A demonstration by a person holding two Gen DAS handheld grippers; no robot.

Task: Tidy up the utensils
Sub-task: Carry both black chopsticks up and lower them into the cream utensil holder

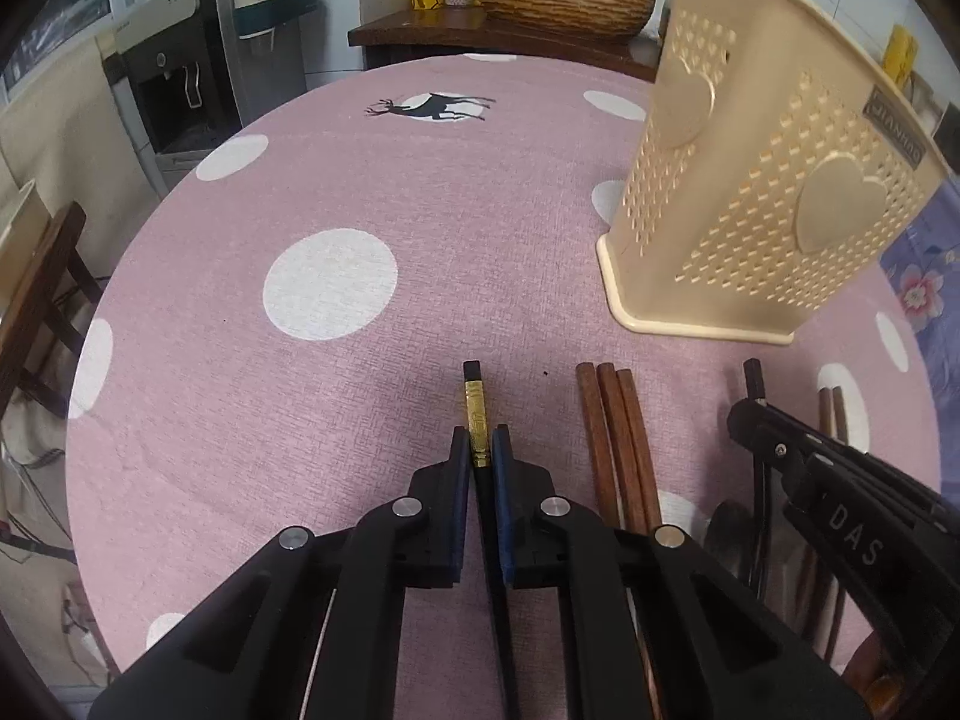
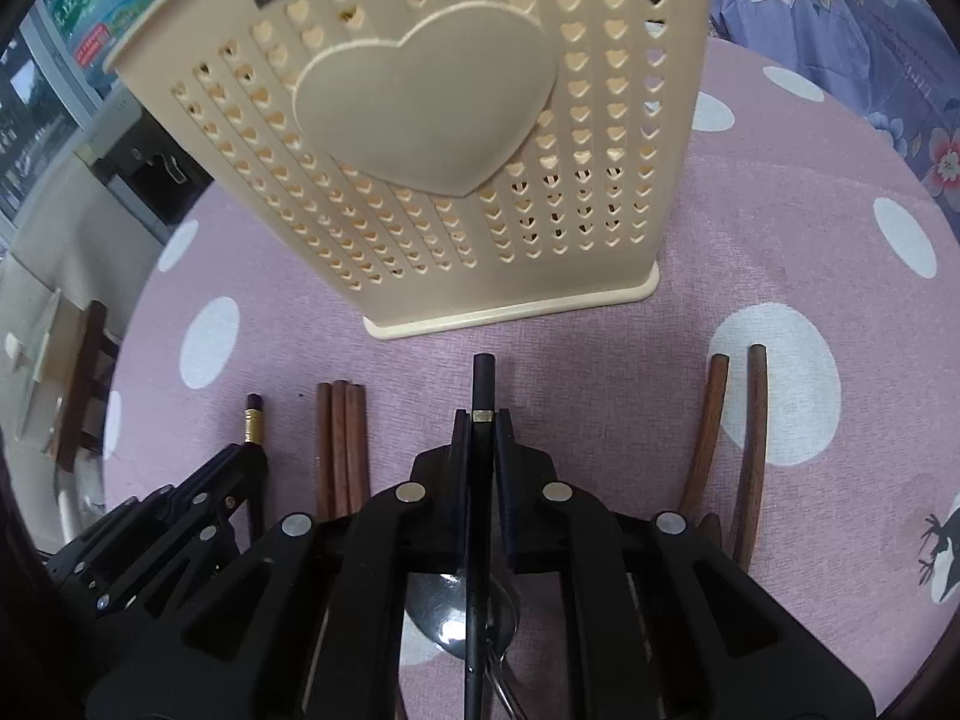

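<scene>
Left gripper (image 1: 480, 444) fingers pinch a black chopstick with a gold band (image 1: 475, 414); right gripper (image 2: 480, 426) fingers pinch a plain black chopstick (image 2: 483, 384), the cream perforated plastic holder (image 2: 450, 150) at twelve o'clock.

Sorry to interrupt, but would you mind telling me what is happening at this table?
A person is sorting utensils with handheld tongs. The left tongs are shut on a black chopstick with a gold band; the right tongs are shut on a plain black chopstick. Brown chopsticks and a spoon lie on the pink tablecloth before the beige holder.
</scene>
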